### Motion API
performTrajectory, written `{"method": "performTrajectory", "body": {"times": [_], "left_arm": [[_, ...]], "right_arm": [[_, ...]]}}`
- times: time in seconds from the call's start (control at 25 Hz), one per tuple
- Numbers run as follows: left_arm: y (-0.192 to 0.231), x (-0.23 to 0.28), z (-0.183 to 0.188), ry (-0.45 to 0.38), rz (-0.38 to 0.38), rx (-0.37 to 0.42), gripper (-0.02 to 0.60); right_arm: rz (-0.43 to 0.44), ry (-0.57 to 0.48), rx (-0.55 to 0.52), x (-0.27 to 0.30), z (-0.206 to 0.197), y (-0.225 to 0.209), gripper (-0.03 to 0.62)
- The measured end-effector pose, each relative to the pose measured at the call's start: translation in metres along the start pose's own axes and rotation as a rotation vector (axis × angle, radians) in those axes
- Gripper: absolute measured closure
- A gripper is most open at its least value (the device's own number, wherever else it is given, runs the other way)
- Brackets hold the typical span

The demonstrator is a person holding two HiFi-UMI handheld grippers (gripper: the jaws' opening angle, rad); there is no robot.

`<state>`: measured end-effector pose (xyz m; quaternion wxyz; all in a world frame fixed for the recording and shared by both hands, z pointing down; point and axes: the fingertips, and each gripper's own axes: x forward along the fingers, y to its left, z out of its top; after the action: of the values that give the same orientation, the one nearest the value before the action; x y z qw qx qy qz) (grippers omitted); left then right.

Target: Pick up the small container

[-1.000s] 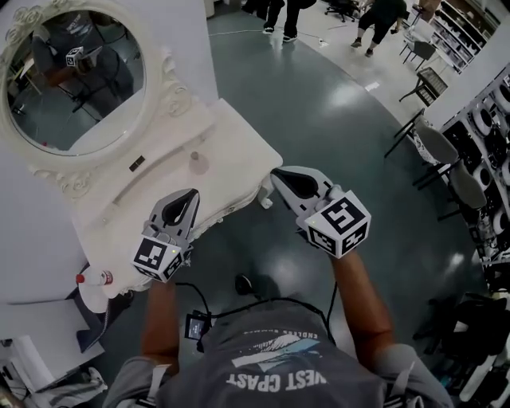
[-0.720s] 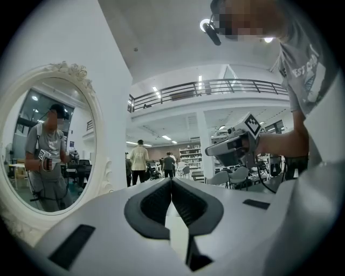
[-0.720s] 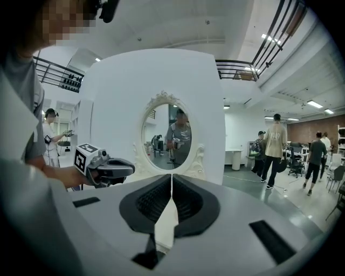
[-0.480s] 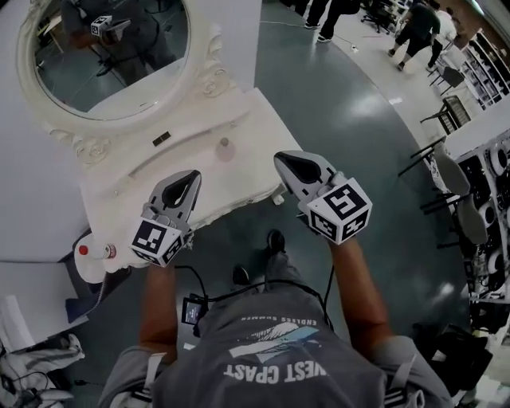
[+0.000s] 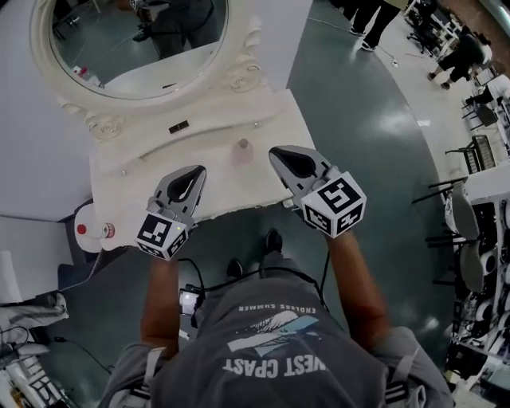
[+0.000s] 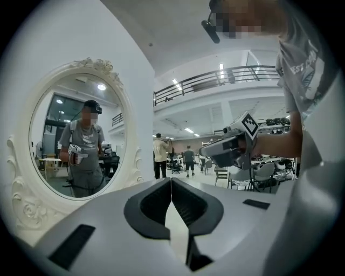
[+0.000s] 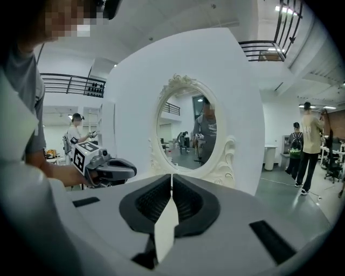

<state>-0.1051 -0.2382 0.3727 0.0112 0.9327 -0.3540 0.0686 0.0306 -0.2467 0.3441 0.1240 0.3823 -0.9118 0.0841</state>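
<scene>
mirror: oval, ornate white frame, behind table | bottle: red cap, beside table's left end | people: far across floor

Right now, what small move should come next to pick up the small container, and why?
Probably open the right gripper and ease it toward the small container: it and the left gripper are both shut and empty, and the container stands alone on the dresser top, nearest the right jaws.

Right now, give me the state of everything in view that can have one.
Left claw: shut, empty.
Right claw: shut, empty.
Small container: upright on the vanity top, not gripped.
</scene>
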Motion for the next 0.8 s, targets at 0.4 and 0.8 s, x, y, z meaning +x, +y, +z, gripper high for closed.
{"method": "performTrajectory", "body": {"times": [0.4, 0.8], "left_arm": [[0.009, 0.051, -0.019, 0.044, 0.074, -0.027, 0.563], [0.022, 0.094, -0.053, 0.079, 0.119, -0.064, 0.563]], "right_arm": [[0.093, 0.022, -0.001, 0.024, -0.007, -0.049, 0.563], [0.112, 0.070, 0.017, 0.025, -0.031, -0.089, 0.562]]}}
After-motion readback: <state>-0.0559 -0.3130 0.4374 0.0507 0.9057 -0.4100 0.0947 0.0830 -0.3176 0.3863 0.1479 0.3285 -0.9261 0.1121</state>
